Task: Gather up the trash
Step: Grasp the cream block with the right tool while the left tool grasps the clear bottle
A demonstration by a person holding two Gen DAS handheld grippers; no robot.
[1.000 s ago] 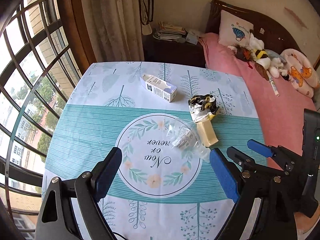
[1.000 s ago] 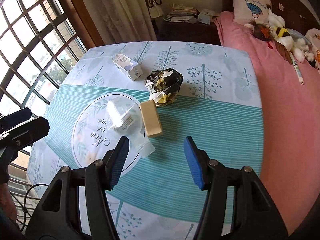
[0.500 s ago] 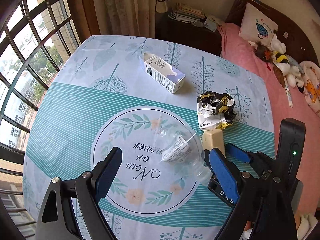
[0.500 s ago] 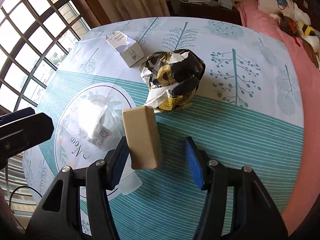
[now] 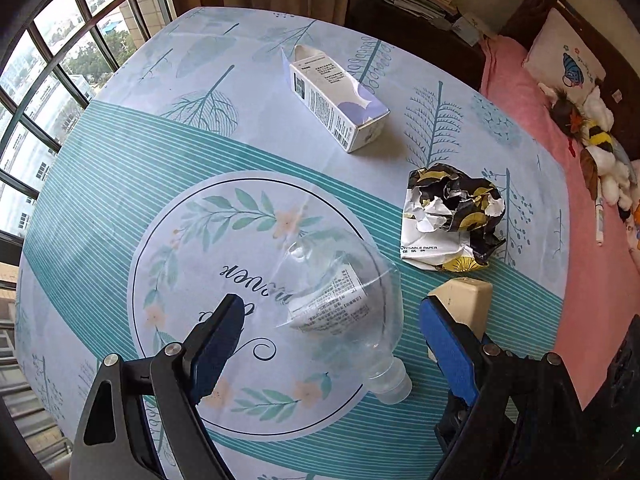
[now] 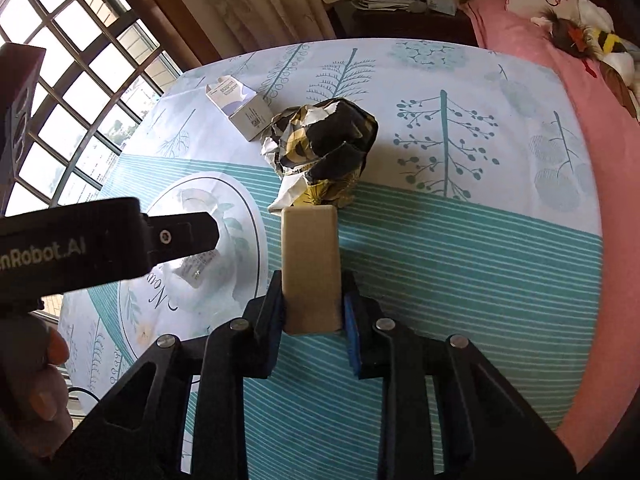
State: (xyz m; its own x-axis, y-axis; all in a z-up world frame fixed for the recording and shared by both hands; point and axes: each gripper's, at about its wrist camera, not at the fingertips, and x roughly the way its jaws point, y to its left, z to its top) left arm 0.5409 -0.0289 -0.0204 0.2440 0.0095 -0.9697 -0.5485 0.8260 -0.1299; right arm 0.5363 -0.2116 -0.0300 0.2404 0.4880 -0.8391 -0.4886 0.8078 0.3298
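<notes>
Round table under a teal-and-white printed tablecloth, four pieces of trash on it. Right gripper closed on a tan block, blue pads pressed against its two long sides near the near end; far end of the block pokes forward, almost touching the crumpled black-and-gold paper wrapper. Whether the block rests on the cloth or is lifted clear, cannot tell. In the left wrist view only the block's top end shows, the rest hidden behind the left tool's right finger. Left gripper spread wide, pads touching nothing, straddling a clear plastic bottle that lies on its side on the cloth's round floral emblem, capless neck toward the camera. Bottle is transparent and hard to outline; its white label is the clearest part, print too small to read. From the right wrist view the bottle is mostly covered by the left tool's black body, only the label and a pale glare showing. White-and-lilac carton lies on its side farther back, flap open, well apart from both tools. Fingers of a hand at the lower left edge, cut off.
</notes>
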